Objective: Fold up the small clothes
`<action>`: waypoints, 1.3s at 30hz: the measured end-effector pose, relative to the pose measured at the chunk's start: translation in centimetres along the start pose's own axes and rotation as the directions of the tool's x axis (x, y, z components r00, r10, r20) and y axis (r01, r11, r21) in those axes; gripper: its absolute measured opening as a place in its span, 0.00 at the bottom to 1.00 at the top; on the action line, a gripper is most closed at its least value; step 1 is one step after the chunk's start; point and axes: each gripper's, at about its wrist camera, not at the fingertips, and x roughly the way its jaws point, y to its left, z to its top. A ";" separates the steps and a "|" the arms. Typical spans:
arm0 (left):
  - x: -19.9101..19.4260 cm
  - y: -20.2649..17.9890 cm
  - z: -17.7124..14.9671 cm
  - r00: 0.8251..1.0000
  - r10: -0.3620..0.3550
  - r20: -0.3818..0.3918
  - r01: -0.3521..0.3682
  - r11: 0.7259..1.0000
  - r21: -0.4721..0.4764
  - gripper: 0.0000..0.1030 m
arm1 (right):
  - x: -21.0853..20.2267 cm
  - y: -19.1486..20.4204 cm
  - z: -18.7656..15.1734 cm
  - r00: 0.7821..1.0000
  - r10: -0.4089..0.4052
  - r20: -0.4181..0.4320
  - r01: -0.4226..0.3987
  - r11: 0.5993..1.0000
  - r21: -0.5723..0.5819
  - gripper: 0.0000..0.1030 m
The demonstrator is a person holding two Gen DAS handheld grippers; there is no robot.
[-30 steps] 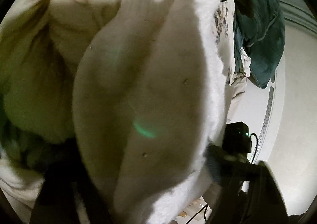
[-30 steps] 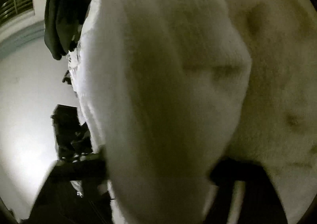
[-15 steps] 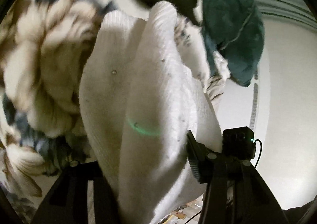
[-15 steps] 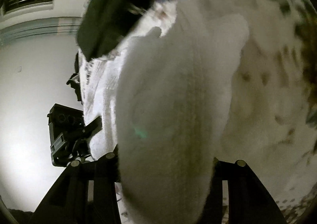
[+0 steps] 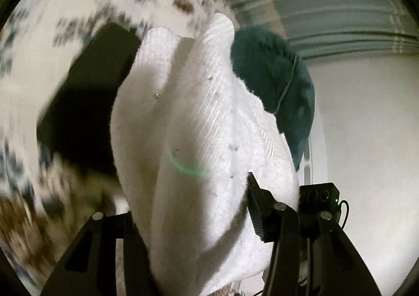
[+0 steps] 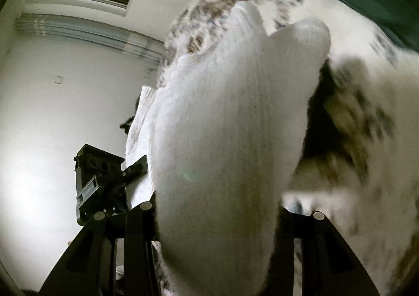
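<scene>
white sock clamped in left tongs and right tongs.

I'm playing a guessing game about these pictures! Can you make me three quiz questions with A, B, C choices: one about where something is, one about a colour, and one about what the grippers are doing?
1. In the left wrist view, where is the dark green cloth?
A. Behind the white cloth, to its right
B. Between the fingers
C. On the window

2. What colour is the knitted cloth being held?
A. Red
B. White
C. Blue

3. What is the right gripper doing?
A. Hanging open with nothing in it
B. Closed on the white cloth
C. Holding a cup

Answers: 1 A, the green cloth peeks out past the white cloth's right edge. 2 B, its ribbed knit is white in both views. 3 B, the white cloth fills the gap between its fingers; the left gripper grips it too.
</scene>
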 end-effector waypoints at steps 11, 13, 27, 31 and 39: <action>3.7 11.9 10.4 0.969 0.243 -0.052 -0.242 0.970 0.029 0.48 | 14.9 -4.4 10.8 0.992 -0.082 -0.093 0.077 0.996 -0.052 0.44; 3.1 12.0 10.4 0.975 0.219 -0.040 -0.219 0.976 0.006 0.48 | 15.1 -4.0 11.1 0.989 -0.114 -0.096 0.106 0.991 -0.080 0.49; 0.5 4.4 8.3 0.820 0.556 0.134 -0.572 0.799 0.183 0.93 | 6.4 0.1 7.0 0.736 -0.670 0.099 0.677 0.729 -0.104 0.97; 0.1 2.8 6.2 0.765 0.620 0.172 -0.644 0.735 0.214 0.93 | 3.8 1.6 3.6 0.636 -0.755 0.156 0.771 0.625 -0.118 0.99; -1.2 -0.6 0.9 0.710 0.684 0.169 -0.701 0.663 0.263 0.94 | -0.7 5.3 -1.7 0.616 -0.765 0.190 0.787 0.610 -0.096 0.99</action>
